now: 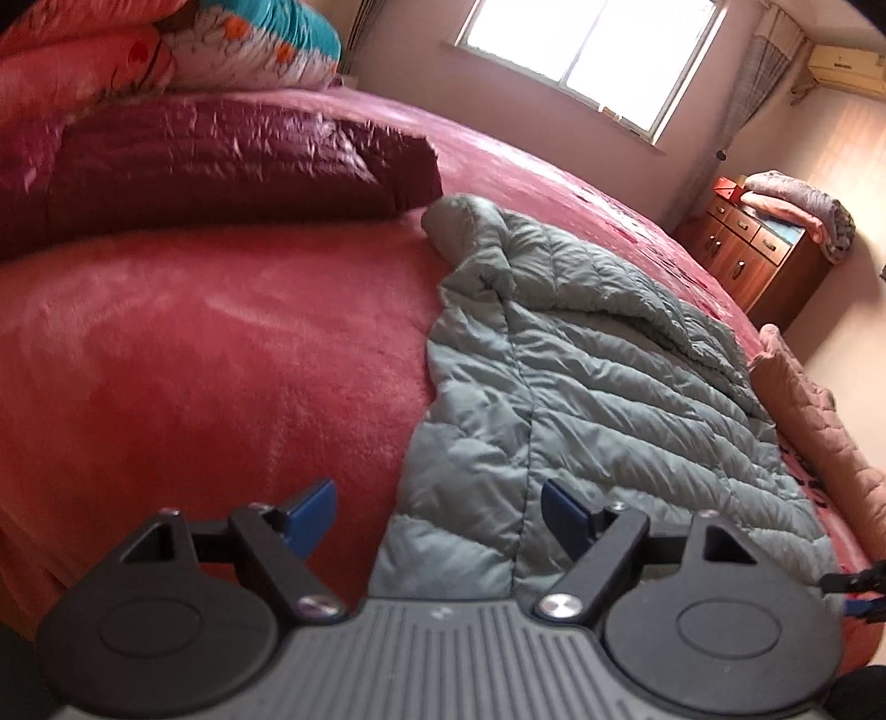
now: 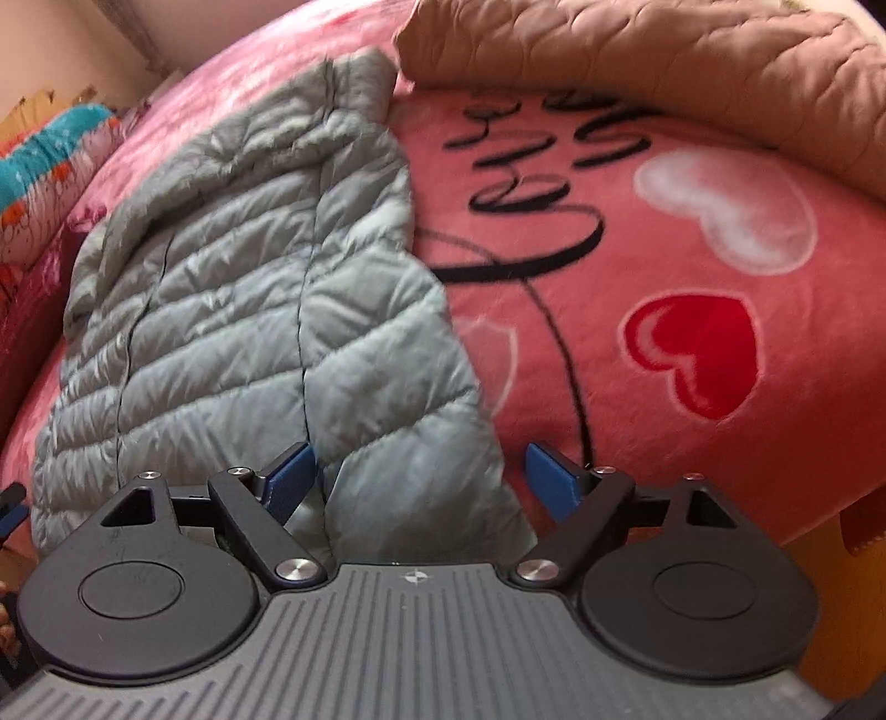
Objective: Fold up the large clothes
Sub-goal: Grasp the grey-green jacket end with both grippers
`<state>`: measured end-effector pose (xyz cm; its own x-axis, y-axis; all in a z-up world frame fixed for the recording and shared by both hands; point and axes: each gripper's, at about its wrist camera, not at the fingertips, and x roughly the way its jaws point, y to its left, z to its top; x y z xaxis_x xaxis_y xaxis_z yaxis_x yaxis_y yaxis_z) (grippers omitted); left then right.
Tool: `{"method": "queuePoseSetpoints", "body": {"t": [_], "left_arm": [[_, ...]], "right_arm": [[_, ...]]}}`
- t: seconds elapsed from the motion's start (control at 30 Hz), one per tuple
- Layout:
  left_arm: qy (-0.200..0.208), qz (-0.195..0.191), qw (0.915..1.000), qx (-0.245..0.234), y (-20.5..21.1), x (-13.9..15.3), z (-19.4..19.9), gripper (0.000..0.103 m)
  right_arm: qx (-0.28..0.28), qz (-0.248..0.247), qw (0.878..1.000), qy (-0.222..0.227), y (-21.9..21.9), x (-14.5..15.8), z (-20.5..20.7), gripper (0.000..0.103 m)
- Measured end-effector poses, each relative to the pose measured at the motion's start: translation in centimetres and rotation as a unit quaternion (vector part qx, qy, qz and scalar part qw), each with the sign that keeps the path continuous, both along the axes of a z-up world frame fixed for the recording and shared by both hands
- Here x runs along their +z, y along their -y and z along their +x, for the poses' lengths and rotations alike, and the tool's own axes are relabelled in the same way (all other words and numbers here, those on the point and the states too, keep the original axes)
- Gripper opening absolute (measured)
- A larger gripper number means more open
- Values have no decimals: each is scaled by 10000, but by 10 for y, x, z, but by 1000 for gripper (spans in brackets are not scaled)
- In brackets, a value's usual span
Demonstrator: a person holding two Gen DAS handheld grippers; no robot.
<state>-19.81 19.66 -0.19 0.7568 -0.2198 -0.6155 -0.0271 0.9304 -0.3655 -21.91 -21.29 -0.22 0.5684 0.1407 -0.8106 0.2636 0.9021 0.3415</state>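
A: Jacket lay spread on the pink blanket along the near edge of the bed; grey, quilted, its hem toward both grippers; how much room was there beside it?

B: Bare blanket stretched wide on its left up to a dark red quilted jacket folded toward the far side; on its right, in the right wrist view, the blanket showed hearts and black lettering, open as far as a tan quilted cover bunched along the bed's far edge.

A: And the grippers?

B: The left gripper was spread wide, nothing between its blue pads; it hung over the jacket's left border near the hem, one pad over blanket, the other over grey fabric; the right gripper was likewise released, jaws apart, over the jacket's right hem corner at the bed's edge; whether the pads touched the fabric I could not tell.

A: Any containers?

B: A wooden cabinet stood beyond the bed's far corner, drawers and doors closed; a folded blanket and a red box sat on top; stacked bedding lay at the far left edge.
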Motion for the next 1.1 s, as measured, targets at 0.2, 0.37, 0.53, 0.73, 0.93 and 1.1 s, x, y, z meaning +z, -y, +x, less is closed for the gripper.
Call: {"method": "queuePoseSetpoints", "body": {"t": [0.2, 0.37, 0.53, 0.73, 0.93, 1.1], "left_arm": [[-235, -102, 9993, -253, 6, -9, 5, 81], [-333, -173, 9968, -711, 20, -14, 8, 79], [-398, -266, 9951, -869, 24, -17, 9, 79], [-520, -319, 9917, -1129, 29, -20, 10, 79], [-632, -247, 9894, -1281, 35, -25, 13, 85], [-663, -218, 9880, -1381, 39, -24, 14, 71]], "right_arm": [[281, 253, 9992, -153, -2, -7, 1, 103], [599, 537, 9964, -271, -4, -11, 2, 100], [879, 736, 9925, -416, -5, -11, 2, 80], [1210, 731, 9886, -515, -19, -13, 5, 41], [1256, 481, 9894, -555, -35, -14, 12, 36], [1254, 306, 9902, -531, -43, -15, 17, 34]]}}
